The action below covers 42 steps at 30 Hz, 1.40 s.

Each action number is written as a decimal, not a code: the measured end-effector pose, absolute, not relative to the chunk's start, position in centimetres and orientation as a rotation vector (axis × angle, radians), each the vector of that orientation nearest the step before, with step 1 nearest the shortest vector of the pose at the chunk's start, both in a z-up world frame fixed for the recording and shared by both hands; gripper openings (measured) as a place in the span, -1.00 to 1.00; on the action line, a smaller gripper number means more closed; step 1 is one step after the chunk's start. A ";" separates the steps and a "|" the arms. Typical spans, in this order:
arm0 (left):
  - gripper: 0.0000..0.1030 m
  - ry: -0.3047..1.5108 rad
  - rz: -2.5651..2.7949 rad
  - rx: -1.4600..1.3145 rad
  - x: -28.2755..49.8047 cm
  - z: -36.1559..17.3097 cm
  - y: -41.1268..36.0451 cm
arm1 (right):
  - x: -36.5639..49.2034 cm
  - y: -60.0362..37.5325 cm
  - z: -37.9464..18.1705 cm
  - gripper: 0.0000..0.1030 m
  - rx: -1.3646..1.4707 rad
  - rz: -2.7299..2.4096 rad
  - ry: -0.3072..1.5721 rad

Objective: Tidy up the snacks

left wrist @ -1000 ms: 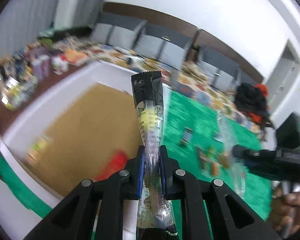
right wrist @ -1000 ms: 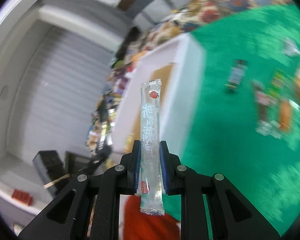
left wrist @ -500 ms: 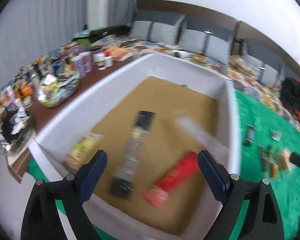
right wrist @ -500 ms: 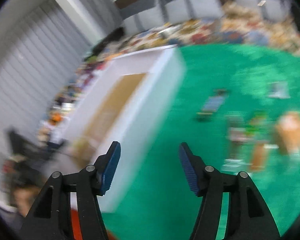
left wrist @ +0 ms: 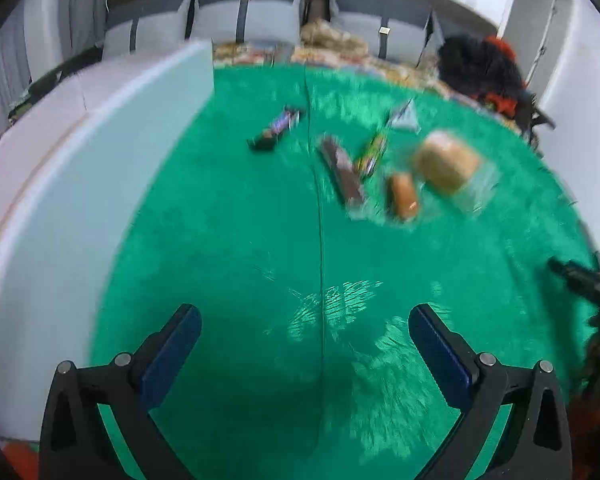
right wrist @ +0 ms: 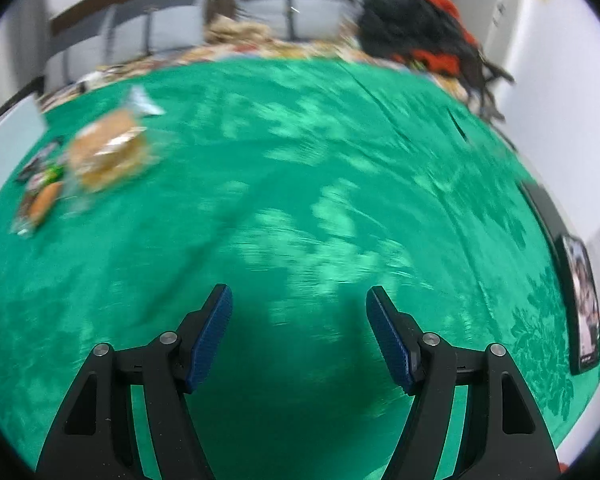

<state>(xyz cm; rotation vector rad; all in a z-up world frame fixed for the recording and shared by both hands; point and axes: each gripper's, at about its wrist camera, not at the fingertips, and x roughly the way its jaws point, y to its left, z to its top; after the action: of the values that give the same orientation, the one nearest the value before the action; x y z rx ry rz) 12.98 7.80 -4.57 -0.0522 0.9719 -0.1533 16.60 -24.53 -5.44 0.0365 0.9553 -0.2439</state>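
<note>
Green cloth (left wrist: 236, 248) spreads beneath both empty, wide-apart tongs, the left gripper (left wrist: 305, 344) and right gripper (right wrist: 299, 336), with the remaining snacks (left wrist: 364, 168) ahead of the left one beside the white box (left wrist: 80, 168), so the next pickup likely needs a reach forward.

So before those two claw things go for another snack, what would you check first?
1. Left gripper jaws open and holding nothing: ok.
2. Right gripper jaws open and holding nothing: ok.
3. Snacks left on the green cloth: ok; dark bar, brown bar, bagged bun.
4. Bare cloth between the left gripper and the snacks: ok.
5. White box close by on the left: ok.
6. Whether the wrappers overlap: cannot tell, the pictures are blurred.
</note>
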 end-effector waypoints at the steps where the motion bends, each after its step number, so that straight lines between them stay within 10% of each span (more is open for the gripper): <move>1: 0.99 0.980 -0.135 -0.047 13.7 -5.3 7.4 | 17.0 -25.3 -5.6 0.41 0.049 -0.248 0.963; 42: 1.00 0.954 -0.045 0.002 18.8 -8.5 7.0 | 19.9 -27.4 -6.6 0.73 0.088 -0.250 0.938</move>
<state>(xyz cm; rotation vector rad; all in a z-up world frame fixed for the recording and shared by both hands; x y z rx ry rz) 18.84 6.96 -8.48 0.0016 0.9541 -0.0446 19.86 -27.44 -6.62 0.0882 0.9382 -0.2504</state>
